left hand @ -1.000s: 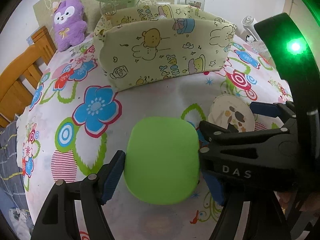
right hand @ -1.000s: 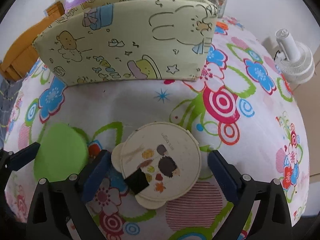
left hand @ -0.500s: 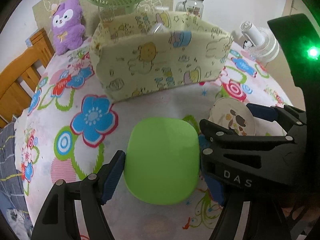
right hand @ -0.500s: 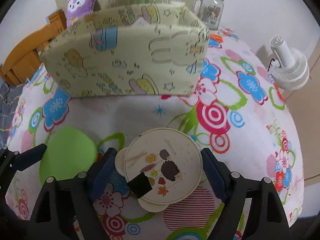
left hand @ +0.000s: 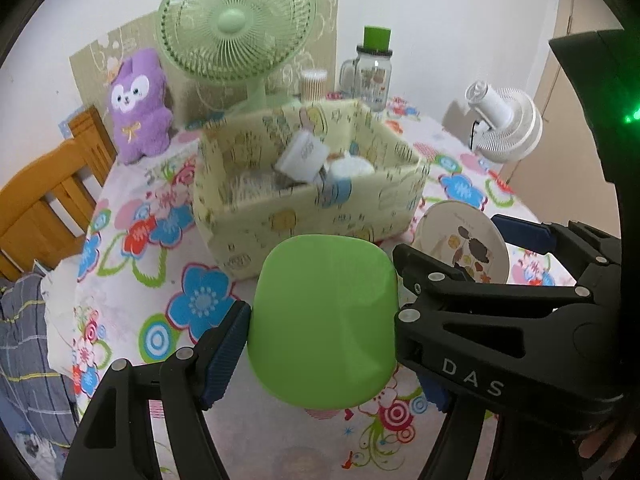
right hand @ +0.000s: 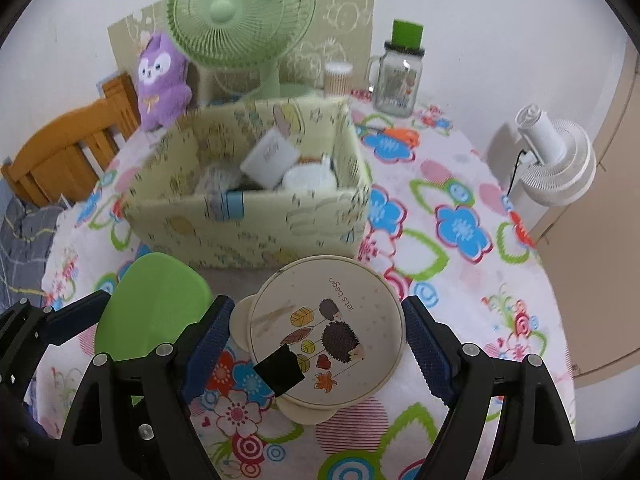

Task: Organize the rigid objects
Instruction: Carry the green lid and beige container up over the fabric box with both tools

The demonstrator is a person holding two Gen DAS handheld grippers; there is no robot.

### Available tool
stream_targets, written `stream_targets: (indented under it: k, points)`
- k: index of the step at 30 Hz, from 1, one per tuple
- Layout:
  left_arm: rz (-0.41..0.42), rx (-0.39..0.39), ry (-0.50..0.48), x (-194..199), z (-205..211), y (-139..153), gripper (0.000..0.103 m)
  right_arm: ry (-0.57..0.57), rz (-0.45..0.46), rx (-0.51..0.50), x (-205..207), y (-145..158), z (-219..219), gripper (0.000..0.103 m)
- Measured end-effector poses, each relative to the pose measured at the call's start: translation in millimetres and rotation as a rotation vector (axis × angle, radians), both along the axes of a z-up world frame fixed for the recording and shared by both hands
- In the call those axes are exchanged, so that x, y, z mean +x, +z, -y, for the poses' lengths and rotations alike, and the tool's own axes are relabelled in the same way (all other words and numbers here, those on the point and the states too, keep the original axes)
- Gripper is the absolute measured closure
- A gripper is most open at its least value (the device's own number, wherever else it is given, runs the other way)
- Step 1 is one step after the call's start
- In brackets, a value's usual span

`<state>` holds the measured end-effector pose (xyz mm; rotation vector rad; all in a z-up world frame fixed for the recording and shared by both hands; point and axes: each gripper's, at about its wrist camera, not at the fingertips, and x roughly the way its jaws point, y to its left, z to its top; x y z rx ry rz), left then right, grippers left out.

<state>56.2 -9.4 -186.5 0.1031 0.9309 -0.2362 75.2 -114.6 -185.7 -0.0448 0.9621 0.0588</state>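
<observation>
The left gripper (left hand: 320,328) is clamped on a green container (left hand: 324,320), its blue pads pressed against the container's two sides, and holds it above the flowered tablecloth (left hand: 192,304) just in front of the yellow fabric bin (left hand: 312,216). From the left wrist view the container's smooth, rounded-square face fills the gap between the fingers. To its right in that view the right gripper (left hand: 472,248) shows from the side, with the round cream box (left hand: 464,240) between its fingers.

The right gripper (right hand: 320,344) grips that round cream box (right hand: 326,336) across its width, both blue pads against the rim. Only the right wrist view shows the lid clearly: a hedgehog drawing, leaves, small lettering and a black square patch near the lower edge. A small tab sticks out at the box's left and another below. At the left edge of this view the green container (right hand: 156,304) and a finger of the left gripper (right hand: 60,316) appear.

Both views look down into the open bin (right hand: 248,208), which holds a white rectangular case (right hand: 270,158) leaning over a white round lid (right hand: 310,178); the rest is blurred. Behind the bin stand a purple plush toy (left hand: 138,106), a green fan (left hand: 236,24) and a glass mug with a green cap (left hand: 372,68). A white fan (right hand: 556,160) stands off the table's right side, and a wooden chair (left hand: 48,196) at its left.
</observation>
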Motion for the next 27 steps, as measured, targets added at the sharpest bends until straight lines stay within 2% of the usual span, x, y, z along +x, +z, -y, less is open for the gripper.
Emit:
stream_targets:
  k: [15,27]
  points:
    - [0.098,0.02,0.005,2.3,2.7,55.8,0.026,0.002,0.094,0.042,2.9,58.3,3.0,0.018]
    - [0.14,0.015,0.024,22.4,1.4,73.4,0.026,0.025,0.109,0.047,28.3,76.8,2.5,0.018]
